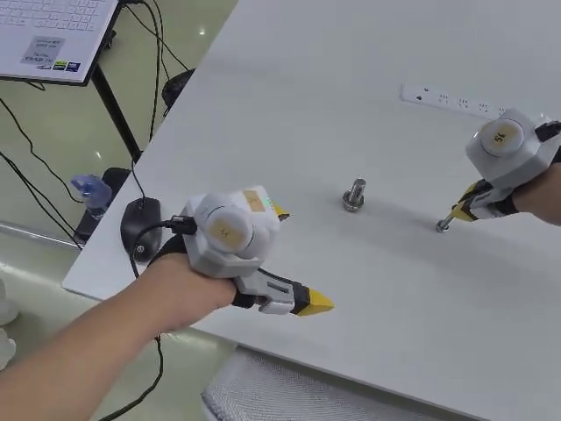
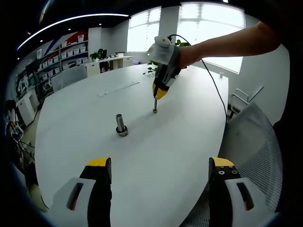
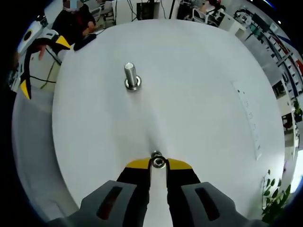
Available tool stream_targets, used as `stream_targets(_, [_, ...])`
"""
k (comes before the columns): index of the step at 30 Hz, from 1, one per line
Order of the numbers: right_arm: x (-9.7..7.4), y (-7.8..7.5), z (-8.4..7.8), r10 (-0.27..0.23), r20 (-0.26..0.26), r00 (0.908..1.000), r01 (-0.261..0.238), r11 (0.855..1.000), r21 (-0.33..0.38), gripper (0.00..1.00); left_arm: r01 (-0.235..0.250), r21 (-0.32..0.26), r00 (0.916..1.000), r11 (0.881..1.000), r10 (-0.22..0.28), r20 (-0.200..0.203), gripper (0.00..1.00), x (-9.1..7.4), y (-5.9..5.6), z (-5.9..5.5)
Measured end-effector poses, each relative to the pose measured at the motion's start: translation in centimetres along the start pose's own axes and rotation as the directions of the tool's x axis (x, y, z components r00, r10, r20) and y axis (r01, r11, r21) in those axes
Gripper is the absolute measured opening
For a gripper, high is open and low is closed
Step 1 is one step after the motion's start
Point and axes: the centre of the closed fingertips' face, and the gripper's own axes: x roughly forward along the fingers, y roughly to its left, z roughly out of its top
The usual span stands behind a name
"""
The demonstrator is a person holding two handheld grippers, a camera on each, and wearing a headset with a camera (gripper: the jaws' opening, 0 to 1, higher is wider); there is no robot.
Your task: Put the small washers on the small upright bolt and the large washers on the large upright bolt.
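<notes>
- Head view: over the white tabletop [image 1: 289, 114], the left gripper [image 1: 297, 257] hovered near the front edge, its yellow-tipped jaws spread apart and holding nothing. The right gripper [image 1: 459, 213] angled down so that its tips met the top of the small silver upright bolt [image 1: 443, 225]. The large silver upright bolt [image 1: 353, 195] stood apart from it, between the two grippers.
- Left gripper view: the left gripper [image 2: 160, 164] gaped wide over bare table. The right gripper [image 2: 160, 92] hung directly above the small bolt [image 2: 155, 108], and the large bolt [image 2: 121, 125] stood nearer.
- Right gripper view: the jaws stood almost together with a slim gap. A small silver ring [image 3: 157, 161], likely a small washer, sat at their tips over the bolt; I cannot tell whether it was pinched or let go. To seat it well, I judge the ring should be kept level and centred on the shaft, then released gently without nudging the bolt.
</notes>
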Motion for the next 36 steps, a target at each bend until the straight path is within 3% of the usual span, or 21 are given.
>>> stream_targets(6, [0.5, -0.4, -0.1, 0.007, -0.008, 0.9999, -0.007, 1.0, 0.0, 0.12, 0.001, 0.0, 0.9999, 1.0, -0.001, -0.014, 0.83, -0.1, 0.0, -0.5])
stream_targets(18, [1.2, 0.3, -0.1, 0.015, -0.012, 0.9998, -0.015, 1.0, 0.0, 0.12, -0.001, -0.002, 0.9998, 1.0, 0.001, -0.021, 0.82, -0.3, 0.1, -0.8])
stream_targets(24, [2.4, 0.3, -0.4, 0.024, -0.017, 0.9996, -0.024, 1.0, -0.002, 0.13, 0.002, -0.003, 0.9995, 1.0, -0.002, -0.033, 0.82, -0.4, 0.1, -1.2])
stream_targets(36, [3.4, 0.5, -0.5, 0.023, -0.018, 0.9996, -0.023, 1.0, -0.008, 0.13, 0.008, 0.0, 0.9996, 1.0, -0.008, -0.028, 0.82, -0.2, 0.0, -1.0])
